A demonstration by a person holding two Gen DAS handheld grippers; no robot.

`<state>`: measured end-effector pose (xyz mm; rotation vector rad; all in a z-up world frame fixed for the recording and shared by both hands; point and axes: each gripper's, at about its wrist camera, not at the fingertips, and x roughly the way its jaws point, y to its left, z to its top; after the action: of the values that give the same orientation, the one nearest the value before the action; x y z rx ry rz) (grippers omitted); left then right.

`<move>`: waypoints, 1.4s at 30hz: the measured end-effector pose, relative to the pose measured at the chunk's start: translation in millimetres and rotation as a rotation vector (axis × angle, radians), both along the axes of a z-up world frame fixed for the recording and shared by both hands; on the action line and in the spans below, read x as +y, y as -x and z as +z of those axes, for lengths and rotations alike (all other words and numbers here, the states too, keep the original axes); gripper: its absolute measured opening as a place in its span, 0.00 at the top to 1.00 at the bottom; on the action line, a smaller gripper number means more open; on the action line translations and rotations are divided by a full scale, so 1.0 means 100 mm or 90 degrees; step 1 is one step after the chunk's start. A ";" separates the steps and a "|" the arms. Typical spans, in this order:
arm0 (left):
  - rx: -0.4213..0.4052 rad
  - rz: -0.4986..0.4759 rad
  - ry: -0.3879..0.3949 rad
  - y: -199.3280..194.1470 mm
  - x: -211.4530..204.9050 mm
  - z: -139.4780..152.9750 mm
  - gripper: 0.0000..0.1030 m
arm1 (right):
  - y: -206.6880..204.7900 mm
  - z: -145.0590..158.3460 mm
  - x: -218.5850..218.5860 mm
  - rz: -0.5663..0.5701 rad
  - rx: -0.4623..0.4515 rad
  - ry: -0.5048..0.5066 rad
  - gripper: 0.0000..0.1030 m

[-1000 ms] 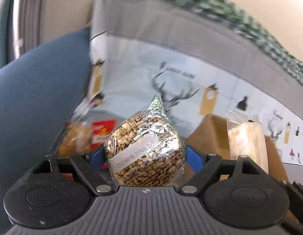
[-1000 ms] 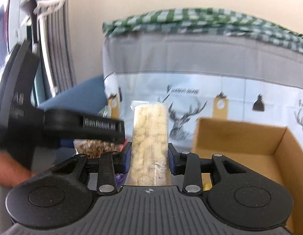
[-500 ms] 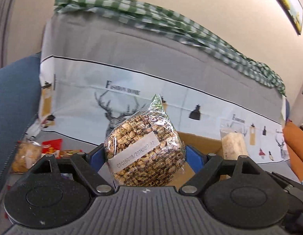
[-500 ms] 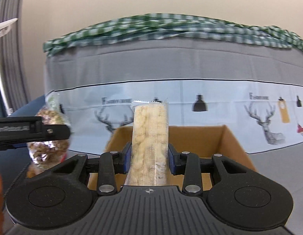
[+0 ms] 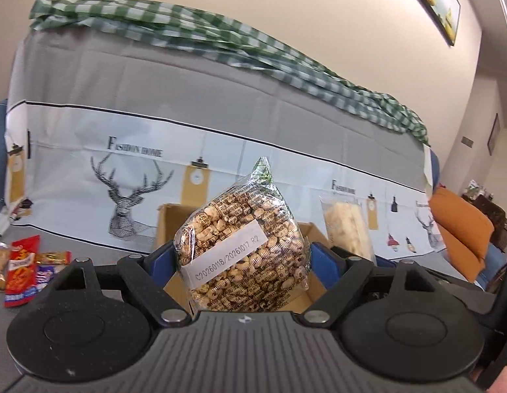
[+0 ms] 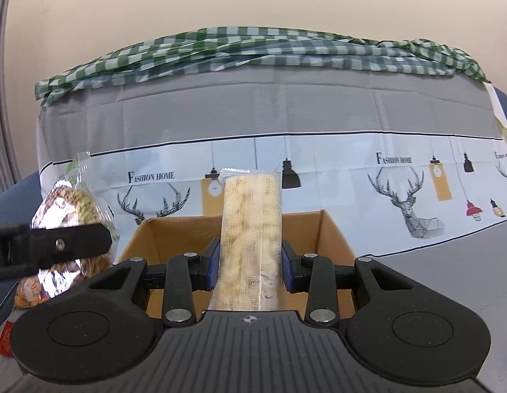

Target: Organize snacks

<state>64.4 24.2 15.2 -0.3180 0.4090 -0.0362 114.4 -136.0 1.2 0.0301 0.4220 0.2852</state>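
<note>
My left gripper (image 5: 242, 258) is shut on a clear bag of brown-speckled puffed snacks (image 5: 243, 252) with a white date label, held over the near edge of an open cardboard box (image 5: 168, 226). My right gripper (image 6: 250, 265) is shut on a long clear pack of pale puffed sticks (image 6: 251, 226), upright in front of the same cardboard box (image 6: 328, 229). In the left wrist view the pale pack (image 5: 346, 226) shows at the right. In the right wrist view the speckled bag (image 6: 73, 206) and a left gripper finger (image 6: 66, 245) show at the left.
Several loose snack packets (image 5: 22, 268) lie on the grey cover at the left. Behind the box rises a sofa back draped in a deer-print cloth (image 6: 318, 170) with a green checked cloth (image 6: 253, 49) on top. An orange cushion (image 5: 459, 229) sits at the far right.
Both views have swung right: the blue armrest and curtains have left view, and the box now lies straight ahead. Both packs remain gripped as before.
</note>
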 end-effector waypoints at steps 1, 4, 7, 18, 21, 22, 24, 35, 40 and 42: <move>-0.001 -0.006 0.001 -0.01 -0.03 -0.01 0.15 | 0.00 0.00 -0.02 -0.003 -0.001 -0.001 0.63; -0.007 -0.013 -0.006 -0.01 -0.13 -0.03 0.15 | -0.01 0.00 -0.06 -0.011 -0.001 -0.001 0.63; -0.011 -0.017 -0.003 -0.04 -0.16 -0.04 0.15 | -0.03 0.00 -0.10 -0.019 0.001 -0.002 0.63; -0.011 -0.015 -0.007 -0.06 -0.20 -0.09 0.15 | -0.03 -0.01 -0.17 -0.030 0.001 0.000 0.63; -0.012 -0.015 -0.007 -0.06 -0.20 -0.10 0.15 | -0.03 -0.01 -0.18 -0.030 0.003 0.000 0.63; -0.012 -0.015 -0.007 -0.07 -0.21 -0.10 0.15 | -0.03 -0.01 -0.18 -0.031 0.003 -0.001 0.63; -0.012 -0.015 -0.007 -0.07 -0.21 -0.11 0.15 | -0.03 0.00 -0.17 -0.032 0.004 -0.001 0.63; -0.031 -0.010 -0.037 -0.05 -0.22 -0.13 0.01 | -0.09 -0.07 -0.14 -0.053 0.042 0.034 0.29; 0.035 0.090 -0.059 -0.15 -0.08 -0.24 0.01 | -0.25 -0.18 -0.28 -0.115 0.124 -0.001 0.24; 0.085 0.131 -0.062 -0.22 0.01 -0.31 0.01 | -0.31 -0.26 -0.33 -0.141 0.162 -0.005 0.24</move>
<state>86.8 25.4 -16.2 -0.2658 0.5074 0.2065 145.6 -169.4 -24.8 0.1216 0.6649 0.0645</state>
